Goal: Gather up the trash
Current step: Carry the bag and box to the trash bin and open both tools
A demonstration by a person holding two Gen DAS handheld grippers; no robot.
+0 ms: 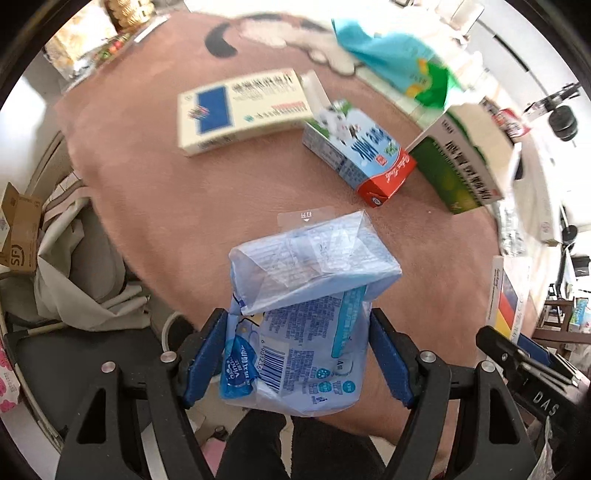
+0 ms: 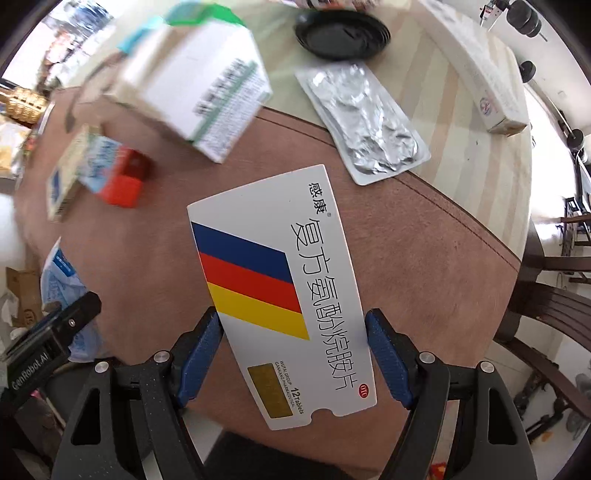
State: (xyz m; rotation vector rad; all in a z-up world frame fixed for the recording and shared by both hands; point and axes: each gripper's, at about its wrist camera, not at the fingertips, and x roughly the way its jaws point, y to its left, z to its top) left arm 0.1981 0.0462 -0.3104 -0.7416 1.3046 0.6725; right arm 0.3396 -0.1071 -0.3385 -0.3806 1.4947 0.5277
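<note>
My left gripper (image 1: 297,332) is shut on a crumpled light-blue plastic tissue wrapper (image 1: 310,280), which hangs above the pink-brown table mat (image 1: 147,177). In the right wrist view a flat white medicine box (image 2: 280,280) with blue, red and yellow stripes sits between the blue pads of my right gripper (image 2: 293,332). Both pads touch its long edges. On the mat farther off lie a blue milk carton (image 1: 354,147) with a red end, a cream box (image 1: 240,107) with a blue panel, and a green and white box (image 1: 461,158).
A silver foil blister pack (image 2: 365,122) and a black dish (image 2: 341,33) lie on the striped cloth beyond the mat. A long white box (image 2: 491,85) is at the far right. A teal wrapper (image 1: 399,62) lies at the back. A dark chair (image 2: 546,306) stands beside the table.
</note>
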